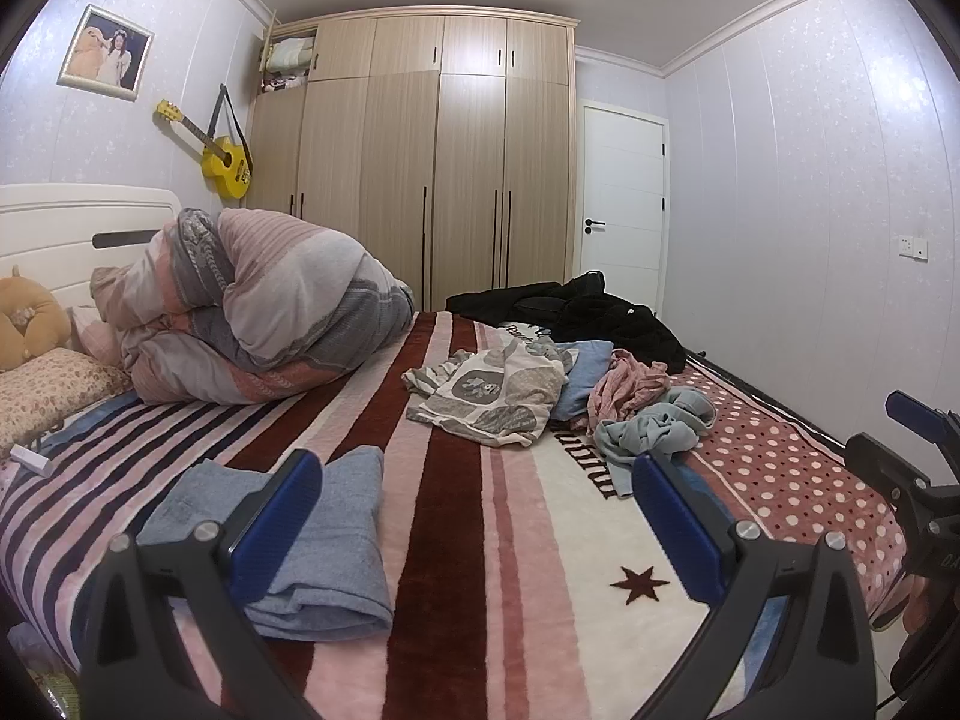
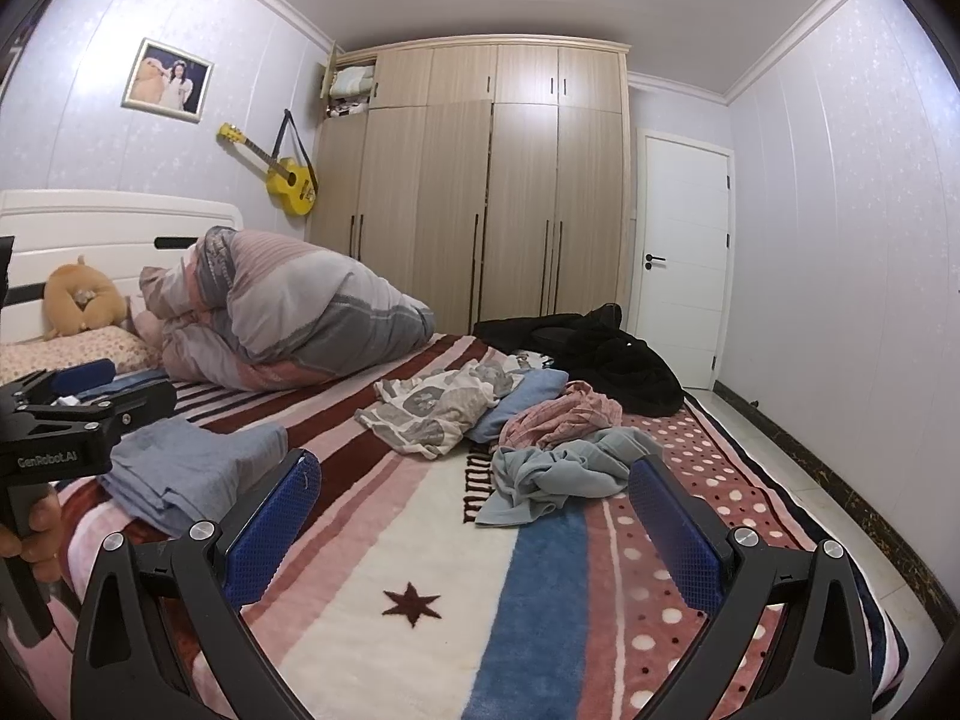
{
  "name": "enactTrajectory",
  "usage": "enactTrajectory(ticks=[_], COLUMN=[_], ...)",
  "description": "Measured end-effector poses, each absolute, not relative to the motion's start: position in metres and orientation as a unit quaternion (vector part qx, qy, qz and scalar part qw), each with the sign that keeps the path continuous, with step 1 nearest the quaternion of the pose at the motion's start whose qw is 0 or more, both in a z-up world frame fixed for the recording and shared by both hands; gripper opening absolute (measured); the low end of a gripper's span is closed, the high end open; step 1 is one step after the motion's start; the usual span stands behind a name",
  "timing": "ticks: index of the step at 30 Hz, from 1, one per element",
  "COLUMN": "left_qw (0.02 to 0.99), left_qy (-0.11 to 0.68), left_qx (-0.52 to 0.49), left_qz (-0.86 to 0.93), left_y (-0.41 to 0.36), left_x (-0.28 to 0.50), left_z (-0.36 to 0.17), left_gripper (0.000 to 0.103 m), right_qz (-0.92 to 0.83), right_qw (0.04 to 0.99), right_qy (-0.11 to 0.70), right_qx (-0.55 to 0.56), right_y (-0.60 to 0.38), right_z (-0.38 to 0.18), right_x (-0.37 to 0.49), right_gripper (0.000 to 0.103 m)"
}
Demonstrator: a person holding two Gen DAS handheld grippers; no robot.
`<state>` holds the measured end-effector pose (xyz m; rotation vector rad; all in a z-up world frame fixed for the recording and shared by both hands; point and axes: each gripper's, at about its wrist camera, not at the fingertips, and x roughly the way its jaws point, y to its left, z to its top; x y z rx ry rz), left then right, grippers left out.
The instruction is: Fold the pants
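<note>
A folded blue-grey pair of pants (image 1: 324, 534) lies on the striped bed blanket at the near left; it also shows in the right wrist view (image 2: 198, 474). A crumpled light grey-blue garment (image 2: 570, 468) lies in the pile ahead, seen in the left wrist view too (image 1: 654, 426). My left gripper (image 1: 474, 516) is open and empty above the blanket, its left finger over the folded pants. My right gripper (image 2: 474, 516) is open and empty, just short of the crumpled garment.
A pile of clothes sits mid-bed: a patterned grey-white top (image 1: 492, 396), a blue piece (image 2: 522, 396), a pink piece (image 2: 558, 414), and black clothing (image 2: 600, 354) behind. A rolled duvet (image 1: 258, 312) and pillows lie at the headboard. A wardrobe (image 1: 438, 168) and door (image 2: 684, 252) stand behind.
</note>
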<state>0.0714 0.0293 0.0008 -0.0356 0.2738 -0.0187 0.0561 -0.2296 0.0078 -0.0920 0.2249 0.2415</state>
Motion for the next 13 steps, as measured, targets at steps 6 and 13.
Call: enactTrajectory(ticks=[6, 13], left_qw=[0.99, 0.99], left_qy=[0.137, 0.137], left_qx=[-0.018, -0.017], left_qz=[-0.009, -0.011], left_y=[0.0279, 0.0289], left_x=[0.0733, 0.0726], left_z=[0.0019, 0.002], left_gripper=[0.102, 0.102], right_qz=[0.12, 0.12], right_qw=[0.985, 0.985], right_qy=[0.112, 0.113], right_qx=[-0.045, -0.046], right_y=[-0.2298, -0.2301], right_z=[0.0088, 0.0081], right_x=[0.0568, 0.0567], right_gripper=[0.102, 0.103])
